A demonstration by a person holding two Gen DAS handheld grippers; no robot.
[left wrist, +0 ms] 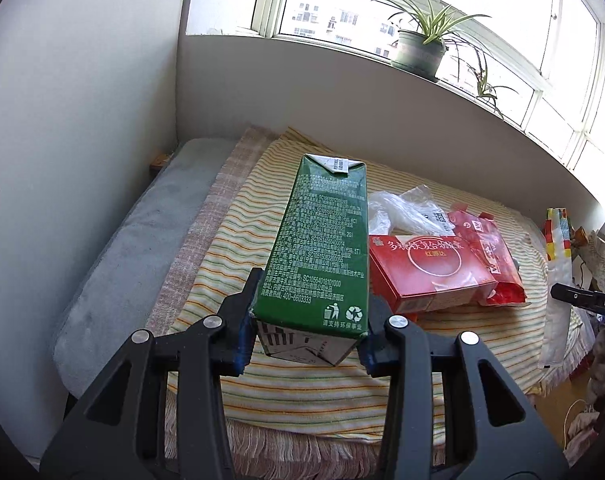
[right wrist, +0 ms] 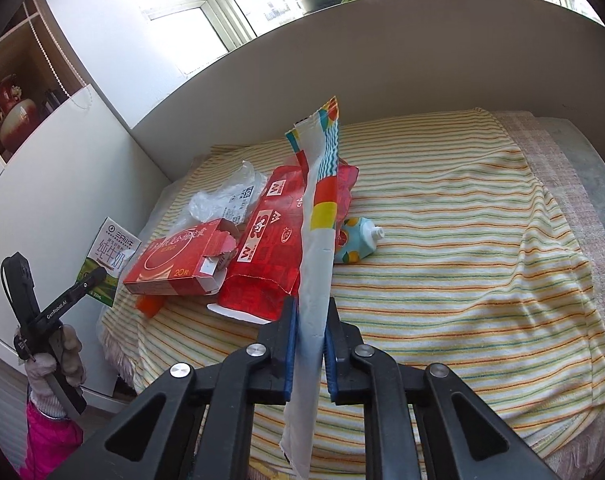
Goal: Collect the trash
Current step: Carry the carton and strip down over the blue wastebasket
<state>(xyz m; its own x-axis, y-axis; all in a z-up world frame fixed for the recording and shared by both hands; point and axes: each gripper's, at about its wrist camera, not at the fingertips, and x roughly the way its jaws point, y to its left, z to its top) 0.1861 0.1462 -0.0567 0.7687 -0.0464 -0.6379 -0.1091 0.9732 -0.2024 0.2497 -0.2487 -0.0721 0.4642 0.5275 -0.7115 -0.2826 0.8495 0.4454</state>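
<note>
The fingers of the left gripper (left wrist: 308, 332) are clenched on a green milk carton (left wrist: 322, 248), pinching its near end at lower centre of the left wrist view so the carton juts away above the striped bed cover (left wrist: 222, 240). To its right on the bed lie a crumpled clear plastic bag (left wrist: 402, 208), a red box (left wrist: 426, 272) and a red wrapper (left wrist: 494, 252), all touching one another. In the right wrist view, the left gripper and its carton show at the left edge, held by a gloved hand (right wrist: 62, 356) with a pink sleeve (right wrist: 50, 440). At centre, the fingers of the right gripper (right wrist: 311, 344) are clamped on a long white wrapper with coloured blocks (right wrist: 316, 240), which stands up between them. Just right of it a small pale-blue tube (right wrist: 356, 242) lies on the cover.
</note>
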